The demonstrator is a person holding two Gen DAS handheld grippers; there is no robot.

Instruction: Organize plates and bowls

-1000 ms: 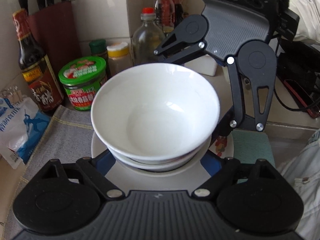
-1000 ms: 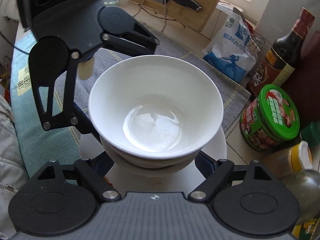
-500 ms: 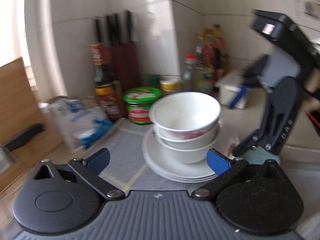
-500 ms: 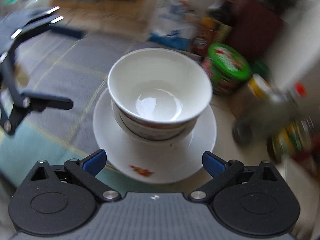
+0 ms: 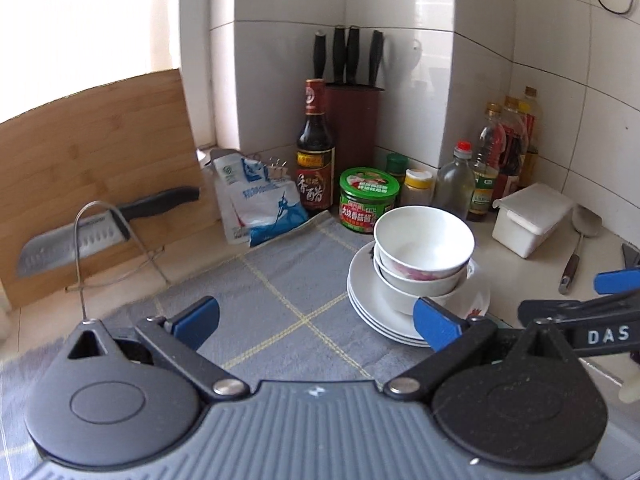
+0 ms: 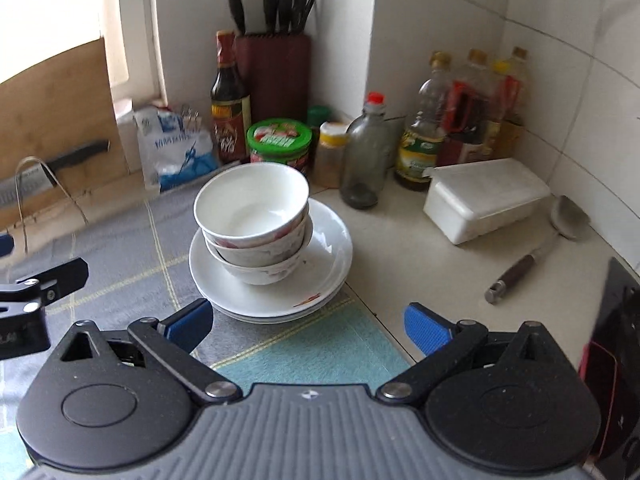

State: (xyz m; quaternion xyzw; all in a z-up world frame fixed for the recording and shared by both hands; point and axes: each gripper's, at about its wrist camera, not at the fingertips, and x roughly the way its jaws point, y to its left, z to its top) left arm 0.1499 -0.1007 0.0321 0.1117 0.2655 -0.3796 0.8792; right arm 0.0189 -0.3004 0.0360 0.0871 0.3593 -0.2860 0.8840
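Nested white bowls (image 5: 424,248) with a red pattern stand on a stack of white plates (image 5: 362,294) at the right edge of a grey checked cloth (image 5: 280,280). My left gripper (image 5: 316,320) hovers back from the stack, open, with nothing between its blue pads. One of the right gripper's fingers (image 5: 612,282) shows at the right edge. In the right wrist view the bowls (image 6: 252,208) and plates (image 6: 332,256) lie ahead and slightly left. My right gripper (image 6: 307,324) is open and empty in front of them.
Behind the stack stand a green-lidded jar (image 5: 369,200), a dark vinegar bottle (image 5: 315,160), a knife block (image 5: 352,120) and oil bottles (image 6: 460,120). A white lidded box (image 6: 484,200) and a ladle (image 6: 532,256) lie right. A knife (image 5: 80,236) rests on a wire rack by the cutting board.
Both grippers have drawn back and up from the stack, and their jaws stand wider. The right one has rolled upright. The bowls stay on the plates.
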